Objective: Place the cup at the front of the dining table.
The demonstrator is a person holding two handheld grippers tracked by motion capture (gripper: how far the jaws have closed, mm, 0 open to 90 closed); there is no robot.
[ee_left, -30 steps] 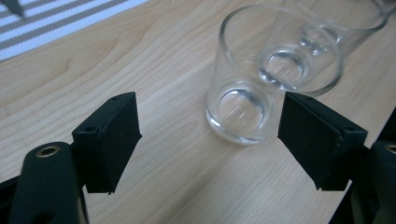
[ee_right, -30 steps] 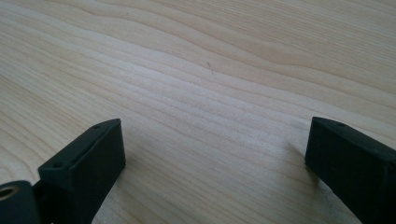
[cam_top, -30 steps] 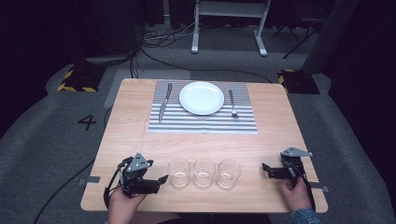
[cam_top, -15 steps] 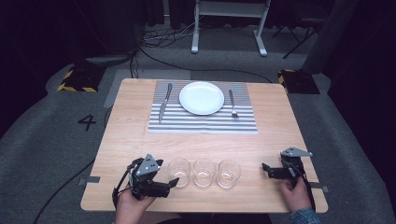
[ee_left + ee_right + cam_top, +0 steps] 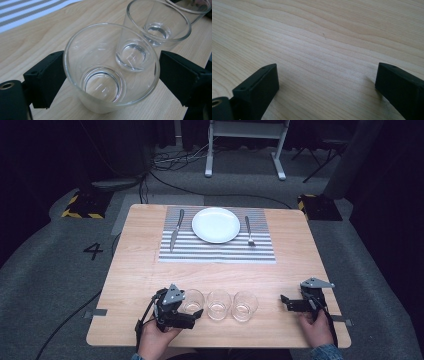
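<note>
High view shows, at the bottom left, the left gripper [image 5: 192, 312] now at the nearest of three clear tumblers. One second ago it was further left, apart from the row, with its jaws closed. Its jaws have just been opening, and the left glass [image 5: 192, 301] stands between them. Left gripper view shows this glass [image 5: 111, 66] upright on the wooden table [image 5: 30, 42], one black jaw on each side of it; the pads seem just beside the wall, not yet pressing, so I judge the grip is not made. This means the reach is finished and closing comes next. At the bottom right, the right gripper [image 5: 283, 301] has stayed in place, its jaws wide with nothing between them. Further right in the row stand the middle glass [image 5: 218, 304] and the right glass [image 5: 244, 305]. Far up lie a striped placemat [image 5: 220, 251] with a white plate [image 5: 216, 225], a knife [image 5: 176, 227] and a fork [image 5: 248, 231].
</note>
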